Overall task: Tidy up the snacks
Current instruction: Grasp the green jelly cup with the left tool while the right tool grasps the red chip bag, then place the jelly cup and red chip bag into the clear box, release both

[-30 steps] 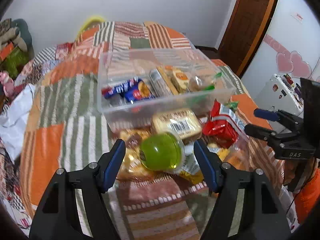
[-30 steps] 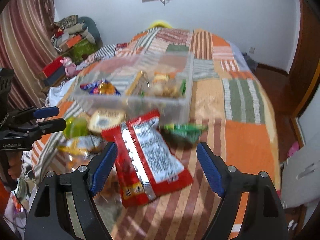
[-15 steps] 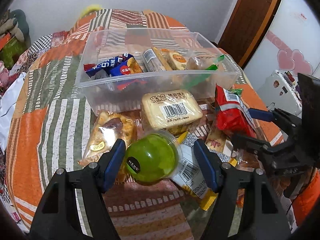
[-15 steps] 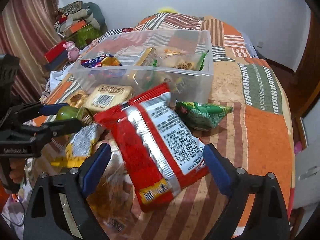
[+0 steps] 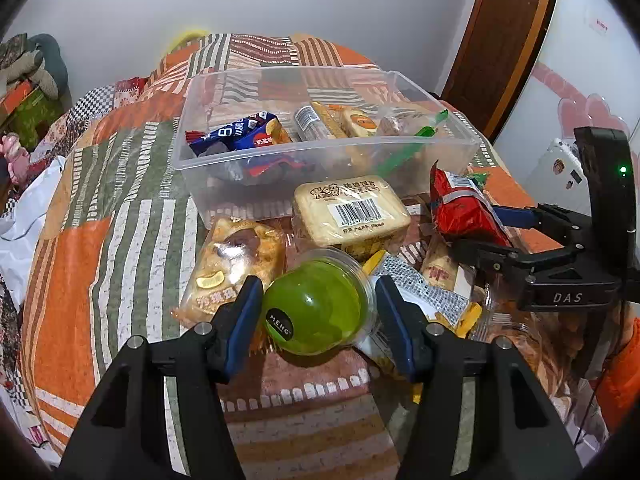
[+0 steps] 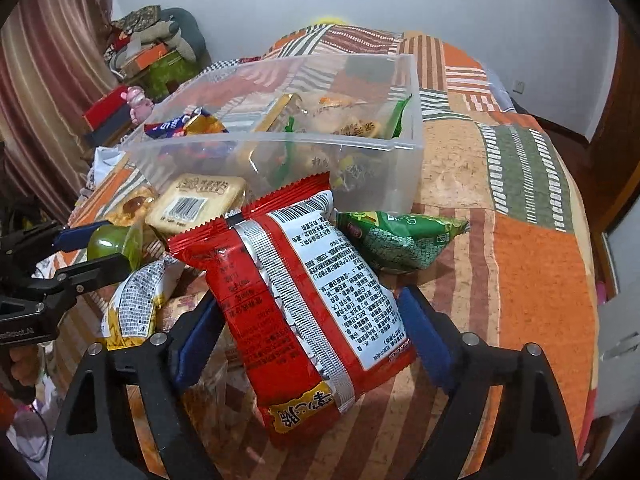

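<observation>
A clear plastic bin [image 5: 248, 184] holds several snacks on a patchwork bedspread; it also shows in the right wrist view [image 6: 400, 184]. My left gripper [image 5: 318, 300] has closed on a green jelly cup [image 5: 316, 308], its pads touching both sides. My right gripper [image 6: 310, 312] has closed on a red snack bag [image 6: 304, 288] and holds it tilted up. Loose in front of the bin lie a cake pack with a barcode [image 5: 350, 208], a pastry pack [image 5: 232, 264] and a green bag [image 6: 396, 240].
A yellow-and-grey packet [image 5: 424, 300] and more packets lie between the grippers. A wooden door [image 5: 504, 40] and a white appliance [image 5: 560, 164] stand at the right. Clutter and a curtain [image 6: 44, 100] line the left side of the bed.
Both grippers have moved in and narrowed. The left one now pinches the green cup. The right one now grips the red bag, which has risen and tilted.
</observation>
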Tool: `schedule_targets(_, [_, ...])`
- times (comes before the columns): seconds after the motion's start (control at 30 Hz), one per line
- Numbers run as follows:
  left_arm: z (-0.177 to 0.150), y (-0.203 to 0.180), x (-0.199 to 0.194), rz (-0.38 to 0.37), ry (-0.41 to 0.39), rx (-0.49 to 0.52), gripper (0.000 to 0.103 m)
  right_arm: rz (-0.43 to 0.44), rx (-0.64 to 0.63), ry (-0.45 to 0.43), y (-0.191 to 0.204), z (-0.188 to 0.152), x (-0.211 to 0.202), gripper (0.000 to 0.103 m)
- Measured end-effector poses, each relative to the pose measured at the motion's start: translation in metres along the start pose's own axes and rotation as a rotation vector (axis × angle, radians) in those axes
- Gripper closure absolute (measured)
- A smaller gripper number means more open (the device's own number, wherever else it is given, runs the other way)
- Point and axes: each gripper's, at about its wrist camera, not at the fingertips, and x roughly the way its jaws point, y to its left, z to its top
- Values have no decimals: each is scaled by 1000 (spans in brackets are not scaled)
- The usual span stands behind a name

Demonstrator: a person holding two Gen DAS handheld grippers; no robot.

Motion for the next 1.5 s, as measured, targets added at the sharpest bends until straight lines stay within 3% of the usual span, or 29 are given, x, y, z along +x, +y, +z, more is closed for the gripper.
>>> schedule_targets(0.1, [0,2,-5,-2,-2,-5,45,-5,-5,-6,1,-2,-5,20])
schedule_targets(0.17, [-1,4,-11,-3,-11,-10,45,-7,-9,-14,2,-2,-10,29])
schedule_targets(0.6, [24,6,-41,3,-105,-21,45,6,-2,-99,2,6,-44,29])
schedule_targets(1.07, [74,18,-63,15,-221,-46,45,7,15,-250,11,52,-69,29])
schedule_targets(1.5, [118,34,-43,50,-248,-52,45,22,38,-274,17,95,-46,29])
